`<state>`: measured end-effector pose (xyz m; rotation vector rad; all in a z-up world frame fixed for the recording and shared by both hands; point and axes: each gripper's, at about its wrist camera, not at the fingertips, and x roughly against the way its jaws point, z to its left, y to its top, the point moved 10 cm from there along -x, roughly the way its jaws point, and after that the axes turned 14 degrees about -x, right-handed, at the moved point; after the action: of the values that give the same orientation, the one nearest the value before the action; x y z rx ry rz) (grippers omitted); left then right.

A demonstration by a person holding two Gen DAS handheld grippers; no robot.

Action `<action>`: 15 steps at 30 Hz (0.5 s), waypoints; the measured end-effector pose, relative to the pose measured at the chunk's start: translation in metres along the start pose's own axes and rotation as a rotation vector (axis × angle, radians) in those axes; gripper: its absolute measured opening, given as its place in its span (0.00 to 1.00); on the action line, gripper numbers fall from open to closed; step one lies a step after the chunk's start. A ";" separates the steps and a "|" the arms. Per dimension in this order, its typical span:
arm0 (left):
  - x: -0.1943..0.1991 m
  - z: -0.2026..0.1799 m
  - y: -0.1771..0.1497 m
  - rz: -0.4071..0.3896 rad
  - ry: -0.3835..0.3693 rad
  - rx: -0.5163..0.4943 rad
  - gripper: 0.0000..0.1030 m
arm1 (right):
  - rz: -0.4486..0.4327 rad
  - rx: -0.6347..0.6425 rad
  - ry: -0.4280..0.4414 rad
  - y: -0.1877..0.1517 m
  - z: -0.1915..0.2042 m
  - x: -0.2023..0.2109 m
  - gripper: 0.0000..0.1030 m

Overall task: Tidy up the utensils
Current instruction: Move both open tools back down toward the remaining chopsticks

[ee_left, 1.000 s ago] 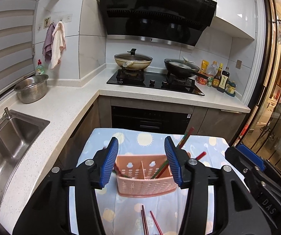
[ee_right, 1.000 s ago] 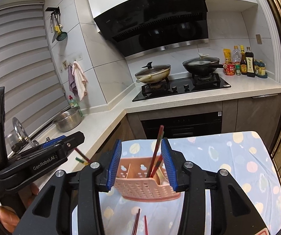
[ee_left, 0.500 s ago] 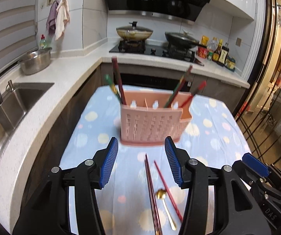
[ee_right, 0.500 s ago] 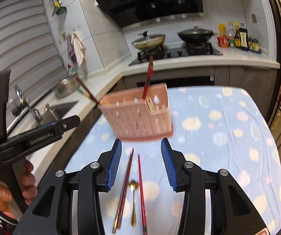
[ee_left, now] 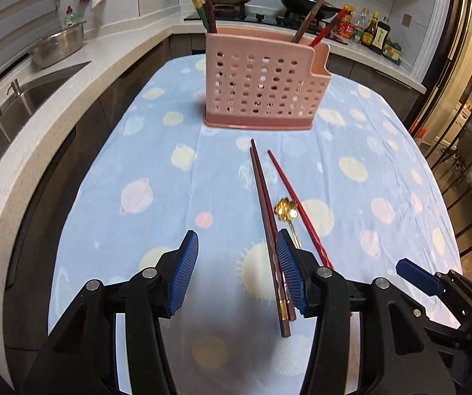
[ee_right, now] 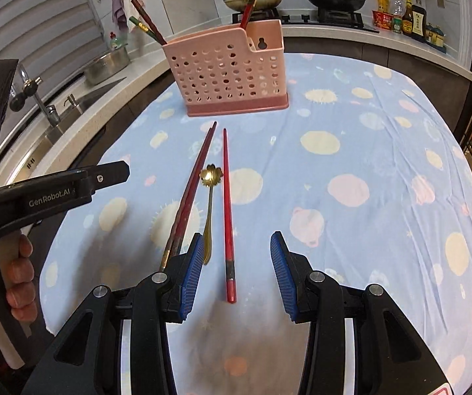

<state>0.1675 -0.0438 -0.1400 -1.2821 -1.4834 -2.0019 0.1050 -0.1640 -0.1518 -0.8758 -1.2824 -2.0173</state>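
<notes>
Left wrist view shows your left gripper (ee_left: 237,271) spread wide and empty above the tablecloth (ee_left: 157,151), its right pad beside the dark chopstick pair (ee_left: 267,217). Your right gripper (ee_right: 234,268) also gapes wide, holding nothing, straddling the red chopstick (ee_right: 226,204), with the gold spoon (ee_right: 209,197) by its left pad. Beyond them stands the pink utensil holder (ee_right: 226,72).

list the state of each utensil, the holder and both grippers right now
pink perforated plastic holder: upright, chopsticks inside
dark brown chopstick pair: flat on cloth
single red chopstick: flat on cloth
small gold spoon: flat, between them
left gripper: open
right gripper: open
</notes>
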 end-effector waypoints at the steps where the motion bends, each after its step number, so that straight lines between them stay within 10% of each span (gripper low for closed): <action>1: -0.002 -0.002 -0.006 0.010 -0.002 -0.004 0.46 | 0.004 0.002 -0.005 -0.003 -0.001 -0.003 0.40; 15: -0.018 -0.023 -0.057 0.100 -0.026 -0.034 0.46 | 0.077 0.073 -0.019 -0.030 0.005 -0.037 0.25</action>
<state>0.1264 -0.0462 -0.1890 -1.3734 -1.3741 -1.9618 0.1065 -0.1434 -0.1950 -0.8985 -1.3047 -1.8950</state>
